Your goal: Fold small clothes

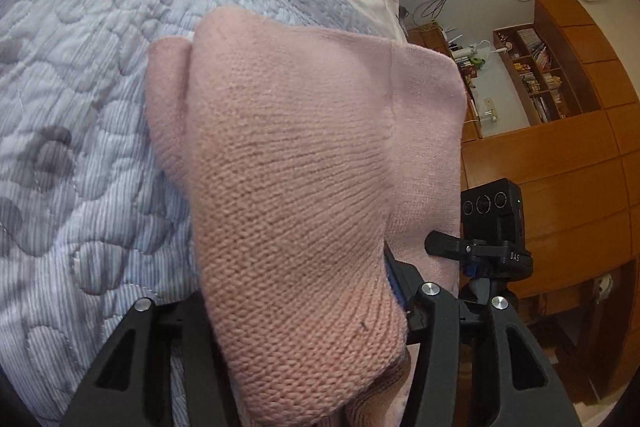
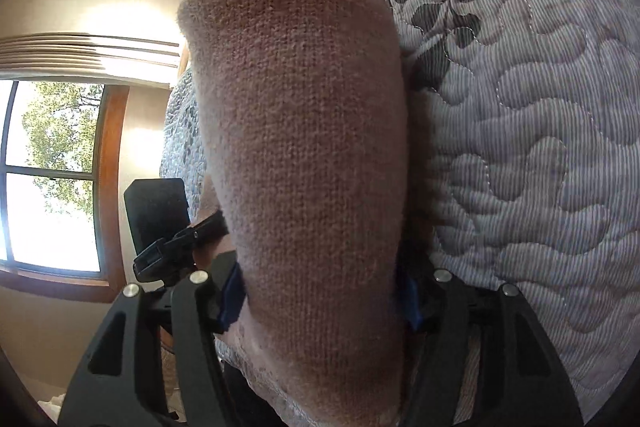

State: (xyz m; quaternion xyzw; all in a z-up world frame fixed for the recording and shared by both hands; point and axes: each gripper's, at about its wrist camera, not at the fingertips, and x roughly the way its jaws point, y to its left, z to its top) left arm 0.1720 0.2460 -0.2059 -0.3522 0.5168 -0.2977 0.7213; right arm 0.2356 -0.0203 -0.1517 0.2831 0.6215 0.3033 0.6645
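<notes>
A pink knitted garment (image 1: 304, 163) fills the middle of the left wrist view, lifted above the bed and draped over my left gripper (image 1: 304, 311), which is shut on it. Its fingertips are buried under the knit. In the right wrist view the same pink knit (image 2: 308, 155) hangs over my right gripper (image 2: 320, 299), shut on it too. A blue pad (image 2: 232, 295) shows at the left finger. The fabric hides both grippers' tips.
A quilted grey-blue bedspread (image 1: 80, 107) (image 2: 520, 147) lies under the garment. A black camera on a tripod (image 1: 492, 227) stands beside the bed, also seen as a tripod camera (image 2: 160, 219). Wooden shelves (image 1: 560, 87) and a window (image 2: 52, 171) lie beyond.
</notes>
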